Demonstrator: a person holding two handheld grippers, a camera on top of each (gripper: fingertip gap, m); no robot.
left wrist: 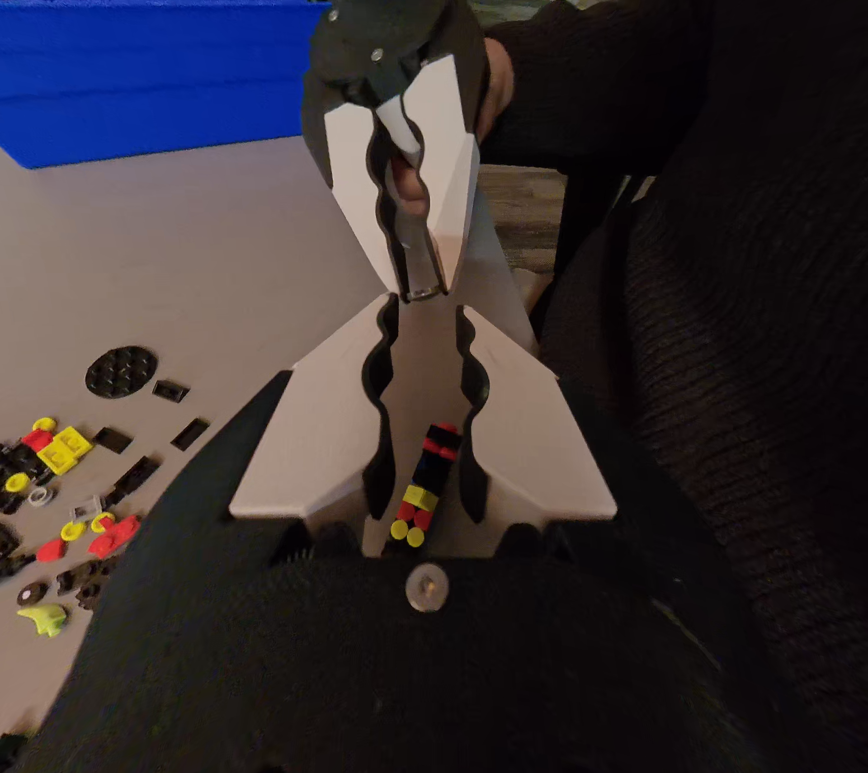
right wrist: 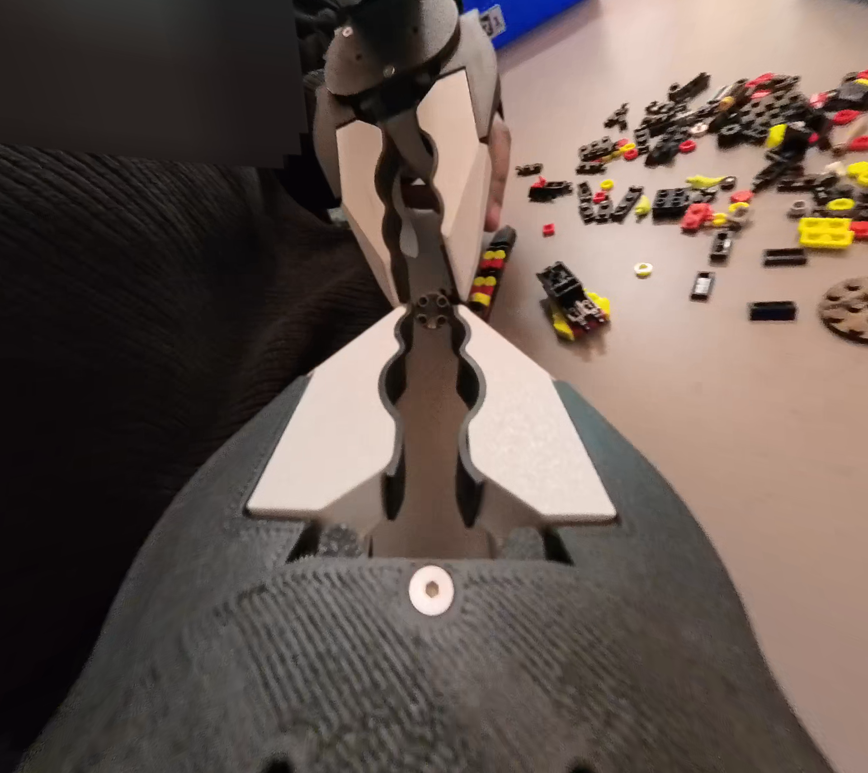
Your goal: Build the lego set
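My right gripper (right wrist: 433, 318) is shut on a small black round lego piece (right wrist: 432, 310) and holds it in the air above the table. In the left wrist view it comes down from the top (left wrist: 422, 288) with the piece (left wrist: 422, 295) at its tips. My left gripper (left wrist: 426, 309) is open, its tips close on either side of that piece, tip to tip with the right gripper. A long built strip of black, red, yellow and blue bricks (left wrist: 425, 482) lies on the table below the left gripper and also shows in the right wrist view (right wrist: 493, 271).
Loose black, red and yellow pieces (right wrist: 751, 168) are scattered over the tan table (right wrist: 657, 468). A small black and yellow build (right wrist: 573, 304) lies apart from them. There is a black round plate (left wrist: 121, 371), a blue bin (left wrist: 141, 46) at the back, and a person's dark sleeve (left wrist: 704, 234) beside the grippers. Both grippers' tips are close together, under 4 cm apart.
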